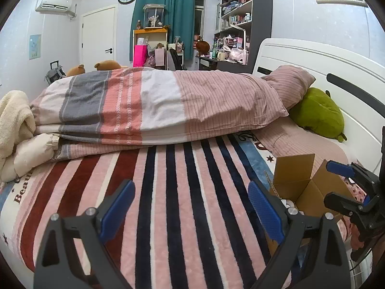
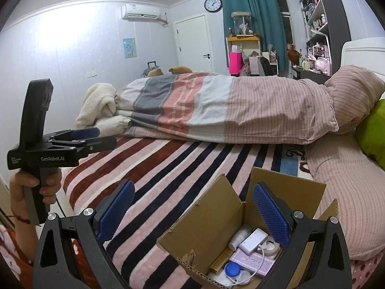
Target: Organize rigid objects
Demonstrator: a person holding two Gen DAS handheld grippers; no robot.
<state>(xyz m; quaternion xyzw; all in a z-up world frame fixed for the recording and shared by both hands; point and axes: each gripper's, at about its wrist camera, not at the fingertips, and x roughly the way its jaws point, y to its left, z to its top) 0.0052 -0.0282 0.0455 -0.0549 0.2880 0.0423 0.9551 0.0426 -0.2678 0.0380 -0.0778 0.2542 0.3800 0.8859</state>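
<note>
An open cardboard box (image 2: 211,219) sits on the striped blanket near the bed's front right; it also shows in the left wrist view (image 1: 296,171). Inside lie a white adapter (image 2: 253,240), a small white bottle (image 2: 238,237), a tape roll (image 2: 270,245), a pink box (image 2: 252,263), a gold box (image 2: 220,263) and a blue-and-white lens case (image 2: 232,271). My right gripper (image 2: 192,212) is open and empty, hovering over the box's left flap. My left gripper (image 1: 191,207) is open and empty above the blanket, left of the box. It shows from the side in the right wrist view (image 2: 96,134).
A folded striped duvet (image 1: 154,106) lies across the bed behind. A green plush (image 1: 317,113) and a pink pillow (image 1: 288,82) rest by the white headboard (image 1: 312,57). A cream blanket (image 1: 14,118) is bunched at the left edge.
</note>
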